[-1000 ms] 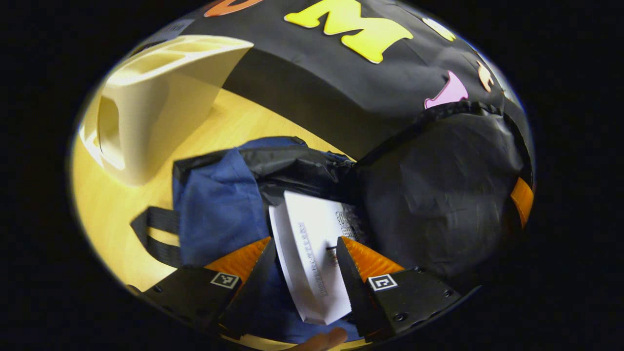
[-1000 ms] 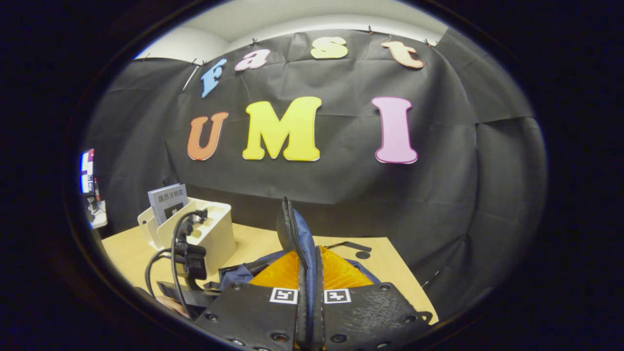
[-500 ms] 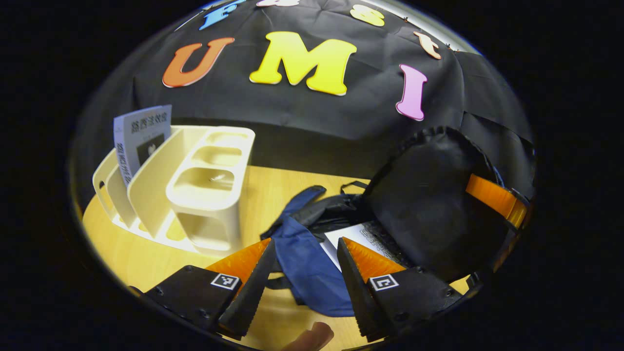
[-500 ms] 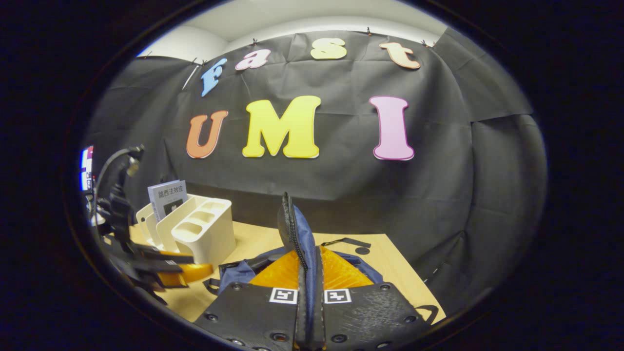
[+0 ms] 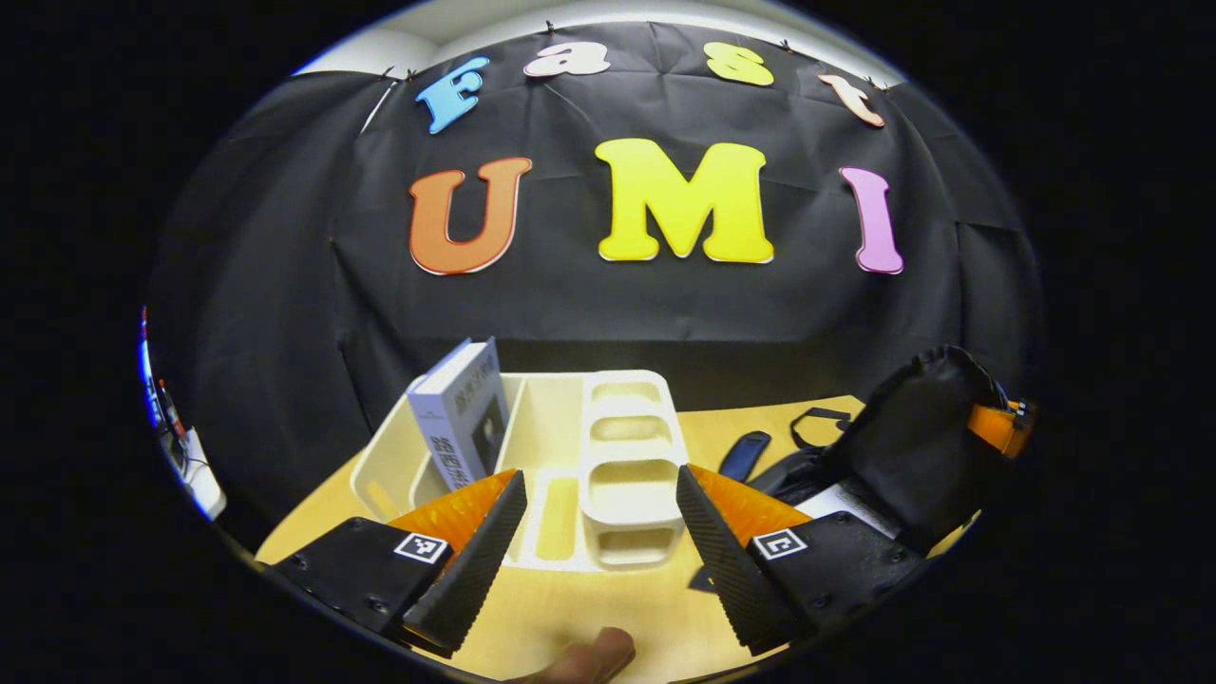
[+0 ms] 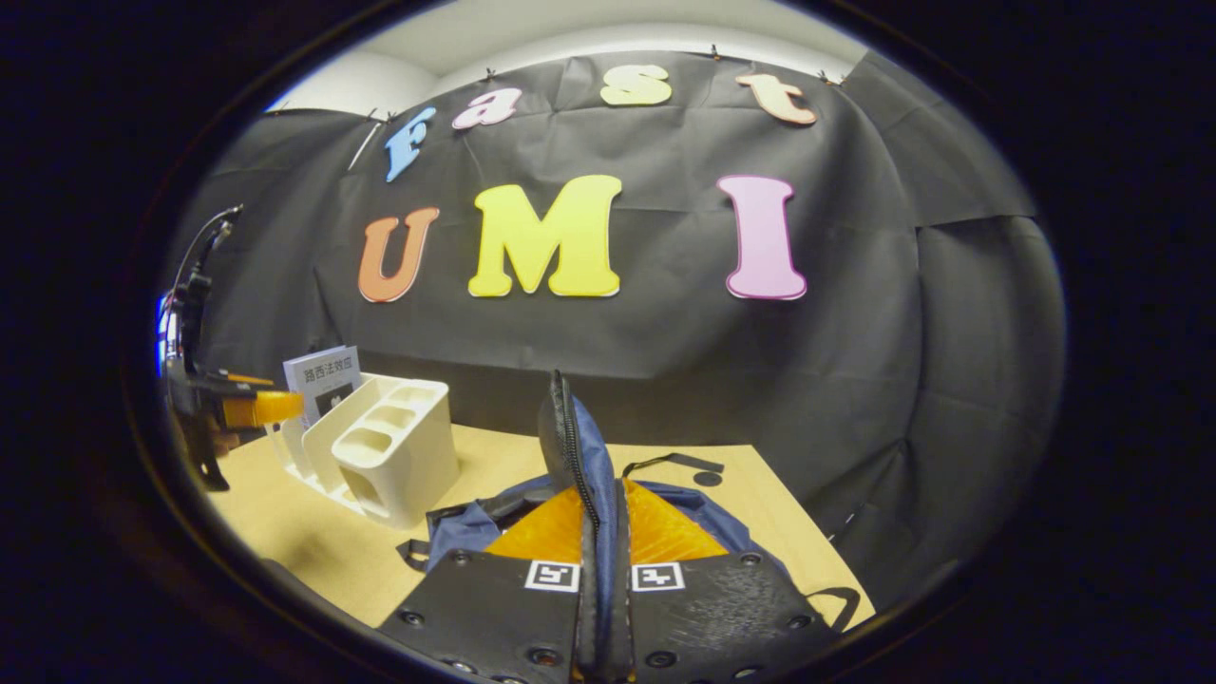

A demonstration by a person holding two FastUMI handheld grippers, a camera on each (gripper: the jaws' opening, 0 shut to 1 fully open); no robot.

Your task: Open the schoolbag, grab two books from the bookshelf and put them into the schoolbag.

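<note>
Our left gripper (image 5: 589, 532) is spread apart and empty above the table (image 5: 570, 617). Our right gripper (image 6: 601, 532) is clamped on the raised flap (image 6: 570, 446) of the blue, black-lined schoolbag (image 6: 456, 532). Beyond, one grey book (image 5: 461, 418) stands tilted in the cream bookshelf (image 5: 617, 456).

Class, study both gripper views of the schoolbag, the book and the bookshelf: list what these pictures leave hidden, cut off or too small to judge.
- Schoolbag interior: right gripper view, hidden by the raised flap and the right gripper shut on it.
- White book in the bag: left gripper view, mostly covered by the flap and the left gripper.
- Book lower part: hidden inside the bookshelf.
- Left gripper, right gripper view: at the edge, too small to judge.
</note>
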